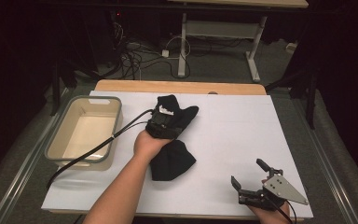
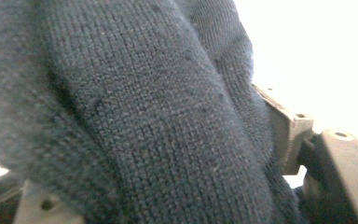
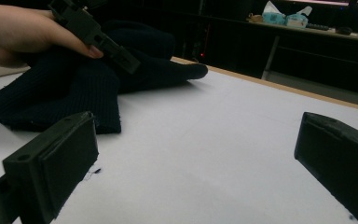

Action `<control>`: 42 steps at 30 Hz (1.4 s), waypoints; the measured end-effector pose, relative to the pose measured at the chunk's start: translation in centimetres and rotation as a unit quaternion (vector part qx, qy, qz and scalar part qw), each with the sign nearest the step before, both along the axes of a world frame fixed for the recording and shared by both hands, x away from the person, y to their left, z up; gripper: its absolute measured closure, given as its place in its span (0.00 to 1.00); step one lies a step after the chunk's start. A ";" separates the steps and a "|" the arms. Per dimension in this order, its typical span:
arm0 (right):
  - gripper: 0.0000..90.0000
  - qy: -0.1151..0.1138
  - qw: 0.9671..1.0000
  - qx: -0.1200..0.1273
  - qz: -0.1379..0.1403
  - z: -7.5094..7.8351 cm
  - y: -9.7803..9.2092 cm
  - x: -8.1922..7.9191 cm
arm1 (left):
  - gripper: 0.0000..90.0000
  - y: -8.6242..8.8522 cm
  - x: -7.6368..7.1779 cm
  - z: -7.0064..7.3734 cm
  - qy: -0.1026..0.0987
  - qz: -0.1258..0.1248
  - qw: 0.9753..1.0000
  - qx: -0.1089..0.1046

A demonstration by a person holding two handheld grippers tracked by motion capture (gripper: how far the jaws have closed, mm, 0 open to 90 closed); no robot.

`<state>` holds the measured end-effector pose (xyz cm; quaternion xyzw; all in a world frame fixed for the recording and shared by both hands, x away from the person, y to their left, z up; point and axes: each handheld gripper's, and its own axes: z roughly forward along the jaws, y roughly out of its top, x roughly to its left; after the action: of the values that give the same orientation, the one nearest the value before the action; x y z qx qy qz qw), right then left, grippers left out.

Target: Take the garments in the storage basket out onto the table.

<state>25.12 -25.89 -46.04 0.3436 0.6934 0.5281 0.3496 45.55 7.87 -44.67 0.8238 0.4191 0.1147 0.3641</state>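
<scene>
Left claw (image 1: 167,116) clamped on black sweater (image 1: 171,161); knit weave seen close up. Right claw (image 1: 250,176), at five o'clock, gaping over desk (image 1: 233,135).

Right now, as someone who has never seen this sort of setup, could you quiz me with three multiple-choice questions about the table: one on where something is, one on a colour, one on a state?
1. Where is the plastic bin?
A. at the table's left edge
B. at the table's right edge
C. under the table

2. What colour is the knitted garment?
A. white
B. red
C. dark, nearly black

3. How do the jaws of the right gripper stand?
A. clamped on the garment
B. apart, with nothing between them
C. shut on the bin's rim

Answers:
1 A, since the high view shows the bin at the left beside the white table.
2 C, since the left gripper view shows dark knit up close.
3 B, since the right gripper view shows bare table between the two jaws.
</scene>
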 end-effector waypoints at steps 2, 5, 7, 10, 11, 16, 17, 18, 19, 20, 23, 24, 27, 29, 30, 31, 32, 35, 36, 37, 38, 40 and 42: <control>0.00 0.000 1.000 -0.002 0.000 0.0 0.0 0.0 | 0.32 0.0 0.1 -0.3 0.001 -0.002 1.000 -0.004; 0.00 0.003 1.000 -0.003 0.003 -0.1 0.2 0.1 | 0.23 0.0 0.2 -0.9 0.000 -0.003 1.000 0.004; 0.00 0.003 1.000 -0.004 0.003 -0.2 0.2 0.2 | 0.17 0.0 0.3 -1.3 0.006 -0.001 1.000 0.005; 0.00 0.002 1.000 -0.007 0.004 -0.2 0.3 0.2 | 0.15 0.2 0.2 -1.4 0.004 0.001 1.000 -0.002; 0.00 0.002 1.000 -0.007 0.004 -0.2 0.3 0.2 | 0.15 0.2 0.1 -1.4 0.001 0.000 1.000 -0.003; 0.00 0.004 1.000 -0.009 0.004 -0.3 0.3 0.2 | 0.05 0.3 0.1 -1.5 0.010 0.001 1.000 -0.001; 0.00 0.004 1.000 -0.008 0.004 -0.3 0.4 0.2 | 0.00 0.4 0.0 -1.4 0.009 0.003 1.000 0.000; 0.00 0.004 1.000 -0.009 0.004 -0.3 0.4 0.2 | 0.00 0.4 0.0 -1.4 0.010 0.005 1.000 0.001; 0.00 0.004 1.000 -0.009 0.004 -0.3 0.3 0.2 | 0.00 0.6 -0.1 -1.3 0.006 0.011 1.000 0.000; 0.00 0.004 1.000 -0.009 0.003 -0.3 0.3 0.2 | 0.00 0.6 -0.1 -1.3 0.006 0.011 1.000 0.000; 0.00 0.003 1.000 -0.008 0.004 -0.3 0.2 0.2 | 0.00 1.0 -0.4 -1.0 0.003 0.011 1.000 -0.007; 0.00 0.004 1.000 -0.008 0.002 -0.3 0.2 0.2 | 0.00 1.2 -0.6 -0.9 0.000 0.011 1.000 -0.011; 0.00 0.004 1.000 -0.007 0.002 -0.3 0.2 0.1 | 0.00 1.6 -1.1 -0.5 -0.010 0.010 1.000 -0.019; 0.00 0.003 1.000 -0.008 0.002 -0.3 0.2 0.1 | 0.00 2.1 -1.5 -0.2 -0.023 0.012 0.999 -0.022; 0.00 0.004 1.000 -0.007 0.002 -0.3 0.2 0.1 | 0.00 2.3 -1.7 0.0 -0.028 0.013 0.999 -0.027; 0.00 0.004 1.000 -0.007 0.002 -0.3 0.2 0.1 | 0.00 2.6 -2.0 0.3 -0.033 0.014 0.999 -0.035; 0.00 0.004 1.000 -0.006 0.001 -0.3 0.2 0.1 | 0.00 2.9 -2.2 0.5 -0.038 0.013 0.998 -0.042; 0.00 0.004 1.000 -0.007 0.001 -0.3 0.2 0.1 | 0.00 3.6 -2.9 0.9 -0.041 0.010 0.998 -0.052; 0.00 0.003 1.000 -0.007 0.002 -0.3 0.2 0.1 | 0.00 3.8 -3.2 1.0 -0.043 0.010 0.998 -0.054; 0.00 0.003 1.000 -0.008 0.002 -0.3 0.2 0.1 | 0.00 4.1 -3.4 1.0 -0.044 0.009 0.997 -0.055; 0.00 0.003 1.000 -0.008 0.002 -0.3 0.2 0.1 | 0.00 4.3 -3.7 1.0 -0.045 0.009 0.997 -0.056; 0.00 0.005 1.000 -0.007 0.001 -0.3 0.3 0.1 | 0.00 4.7 -4.3 0.9 -0.052 0.009 0.997 -0.057; 0.00 0.005 1.000 -0.007 0.002 -0.3 0.4 0.1 | 0.00 5.1 -5.1 0.8 -0.059 0.007 0.996 -0.060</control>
<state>25.22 -25.52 -46.34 0.3426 0.6996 0.5220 0.3474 40.49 12.94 -43.82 0.7892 0.4089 0.1408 0.4360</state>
